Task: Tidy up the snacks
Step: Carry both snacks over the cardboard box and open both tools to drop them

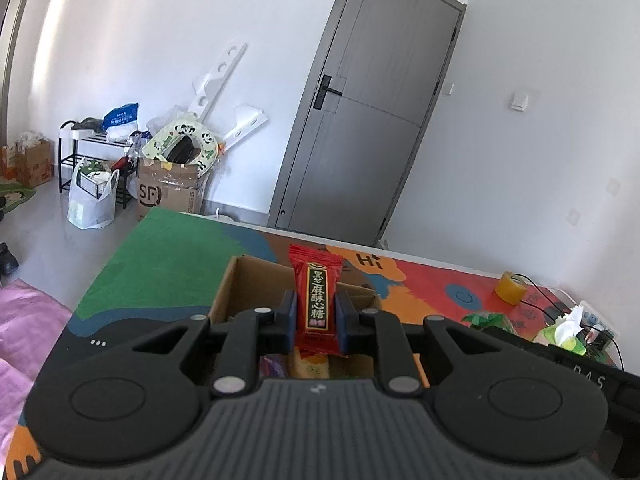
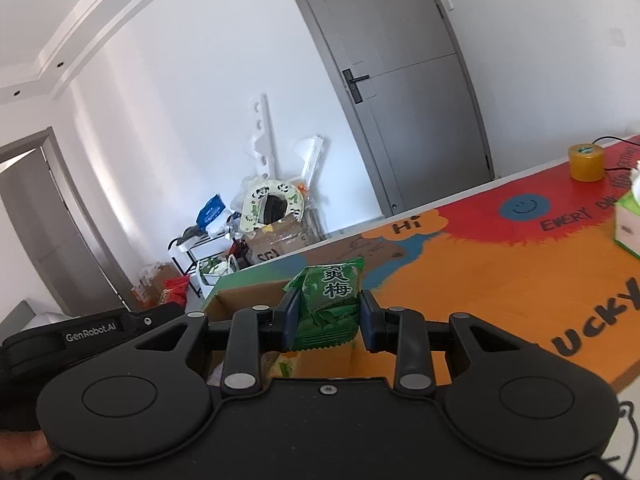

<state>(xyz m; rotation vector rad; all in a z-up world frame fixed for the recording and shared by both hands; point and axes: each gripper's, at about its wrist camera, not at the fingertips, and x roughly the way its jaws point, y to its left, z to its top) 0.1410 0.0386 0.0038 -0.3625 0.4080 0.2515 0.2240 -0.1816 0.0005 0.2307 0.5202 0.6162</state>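
Note:
My left gripper (image 1: 316, 316) is shut on a red candy packet (image 1: 316, 280) with black and gold lettering, held upright above an open cardboard box (image 1: 236, 284) on the colourful table. My right gripper (image 2: 327, 312) is shut on a green plum snack packet (image 2: 328, 292), held above the same cardboard box (image 2: 240, 298). Other snacks lie inside the box, mostly hidden by the grippers. The left gripper's body shows at the left edge of the right wrist view (image 2: 92, 332).
A yellow tape roll (image 1: 510, 288) (image 2: 586, 162), a green tissue box (image 1: 568, 334) (image 2: 628, 220) and black cables sit on the table's right part. Beyond the far table edge are a grey door (image 1: 368, 112), a cluttered cardboard box (image 1: 168, 192) and a rack.

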